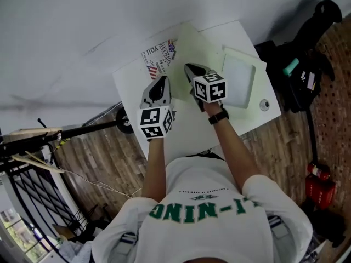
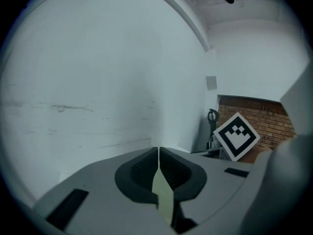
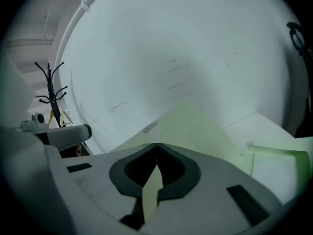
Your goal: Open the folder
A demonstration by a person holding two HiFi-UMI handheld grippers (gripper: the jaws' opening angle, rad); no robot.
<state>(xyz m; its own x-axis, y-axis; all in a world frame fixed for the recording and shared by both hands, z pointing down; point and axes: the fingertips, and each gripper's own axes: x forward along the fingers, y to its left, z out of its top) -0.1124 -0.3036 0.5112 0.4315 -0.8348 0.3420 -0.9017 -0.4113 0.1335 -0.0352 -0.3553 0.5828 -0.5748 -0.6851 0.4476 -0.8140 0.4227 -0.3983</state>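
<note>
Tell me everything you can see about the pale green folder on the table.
The folder is thin, plain, pale yellow-green card, lying on the white table. Both the left gripper and the right gripper are shut on its near edge, which looks lifted. A flag-printed sheet shows at its left edge; a pale tray sits to its right.

the head view looks steeply down from above the person's shoulders onto the white table [image 1: 241, 119], the left gripper [image 1: 163, 81] and the right gripper [image 1: 190, 67]. each gripper view sits close behind its own jaws, facing the white wall [image 2: 98, 72]. the head view and right gripper view share the folder [image 1: 189, 43].
</note>
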